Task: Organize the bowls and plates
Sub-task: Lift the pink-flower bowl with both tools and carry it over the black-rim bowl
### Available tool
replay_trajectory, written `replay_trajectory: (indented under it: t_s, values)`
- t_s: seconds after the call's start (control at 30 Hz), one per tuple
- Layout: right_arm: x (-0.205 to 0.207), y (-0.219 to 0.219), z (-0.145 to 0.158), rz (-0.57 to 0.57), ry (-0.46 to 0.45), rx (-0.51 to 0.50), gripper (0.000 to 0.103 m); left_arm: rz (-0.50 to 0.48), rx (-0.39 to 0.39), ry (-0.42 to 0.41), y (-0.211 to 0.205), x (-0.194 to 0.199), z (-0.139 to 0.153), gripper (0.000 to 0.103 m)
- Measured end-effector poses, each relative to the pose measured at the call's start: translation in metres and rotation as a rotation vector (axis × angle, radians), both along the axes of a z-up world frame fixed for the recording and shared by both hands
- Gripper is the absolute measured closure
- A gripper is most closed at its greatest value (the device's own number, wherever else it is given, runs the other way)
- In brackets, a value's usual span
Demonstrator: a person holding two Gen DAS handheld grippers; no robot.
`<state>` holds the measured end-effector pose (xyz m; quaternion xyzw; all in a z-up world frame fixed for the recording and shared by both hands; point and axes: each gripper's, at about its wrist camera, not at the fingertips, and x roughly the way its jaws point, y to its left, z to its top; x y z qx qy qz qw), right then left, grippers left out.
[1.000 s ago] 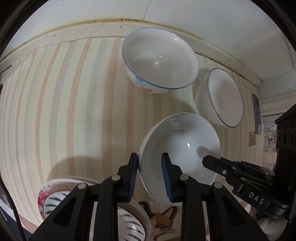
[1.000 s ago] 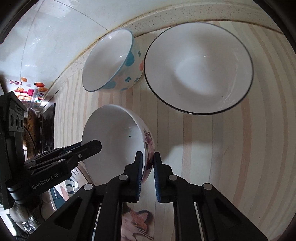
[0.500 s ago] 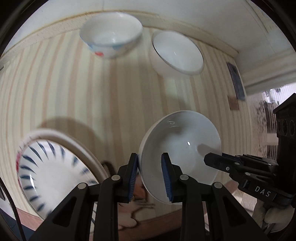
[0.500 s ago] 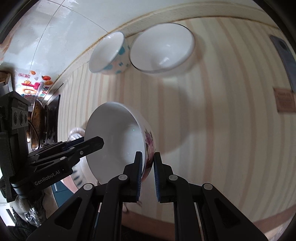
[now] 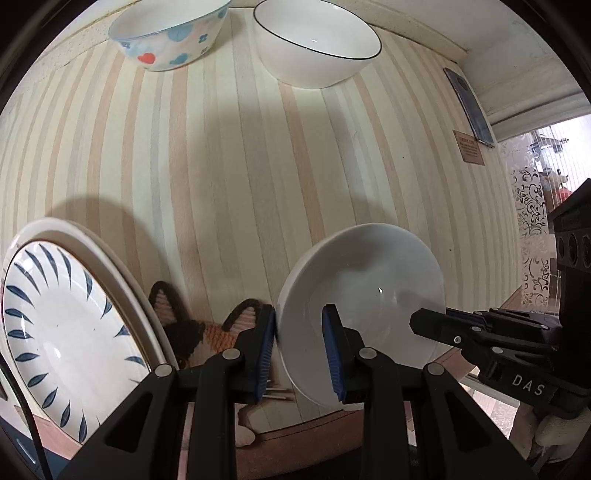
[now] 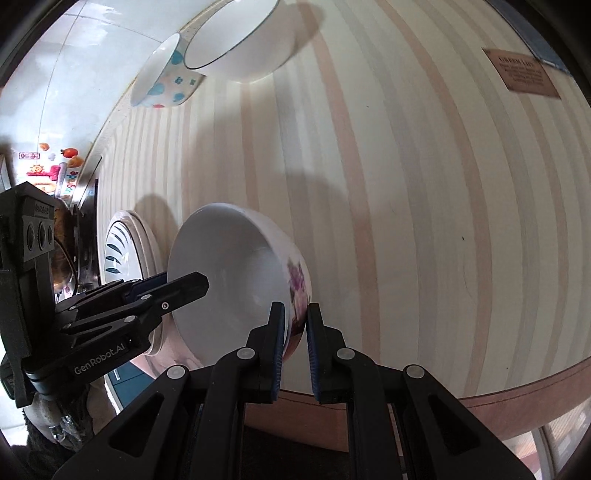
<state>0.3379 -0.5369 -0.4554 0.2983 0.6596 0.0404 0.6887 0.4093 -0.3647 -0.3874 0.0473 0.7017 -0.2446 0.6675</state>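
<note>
Both grippers hold one white bowl with a purple flower print (image 5: 364, 284) (image 6: 236, 266), lifted above the front of the striped table (image 5: 229, 166). My left gripper (image 5: 299, 343) is shut on its left rim. My right gripper (image 6: 295, 332) is shut on its opposite rim, beside the flower print. A blue-streaked plate (image 5: 55, 314) lies stacked on a larger white plate at the front left; it also shows in the right wrist view (image 6: 118, 254). A blue-dotted bowl (image 5: 168, 33) (image 6: 162, 77) and a black-rimmed white bowl (image 5: 317, 40) (image 6: 236, 40) stand at the back.
A cat-print patch (image 5: 199, 328) lies on the table under the held bowl. A dark phone (image 5: 469, 107) and a brown label (image 5: 469, 151) sit at the right. A tiled wall bounds the back. The table's front edge (image 6: 480, 395) is close below.
Both grippers have pulled back toward the table's front edge with the flowered bowl in them. The two back bowls now look farther away, and the blue-streaked plate shows more fully at the left.
</note>
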Motion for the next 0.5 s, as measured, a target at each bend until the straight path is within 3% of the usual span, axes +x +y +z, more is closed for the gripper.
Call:
replay_trajectory:
  t_s: [0.17,0.4,0.47,0.5]
  values:
    - [0.002,-0.005,0.0,-0.004,0.006,0.002,0.09,0.009,-0.023,0.007,0.006,0.005,0.006,0.079]
    - [0.009,-0.036,0.024,-0.014,-0.009,0.031,0.089,0.063,-0.037,-0.069,0.027,0.032,0.049,0.078]
    - [0.016,-0.046,0.039,-0.025,-0.041,0.031,0.086,0.078,-0.031,-0.094,0.027,0.048,0.058,0.077]
    - [0.02,-0.052,0.046,-0.034,-0.055,0.033,0.078,0.083,-0.032,-0.104,0.025,0.057,0.061,0.077]
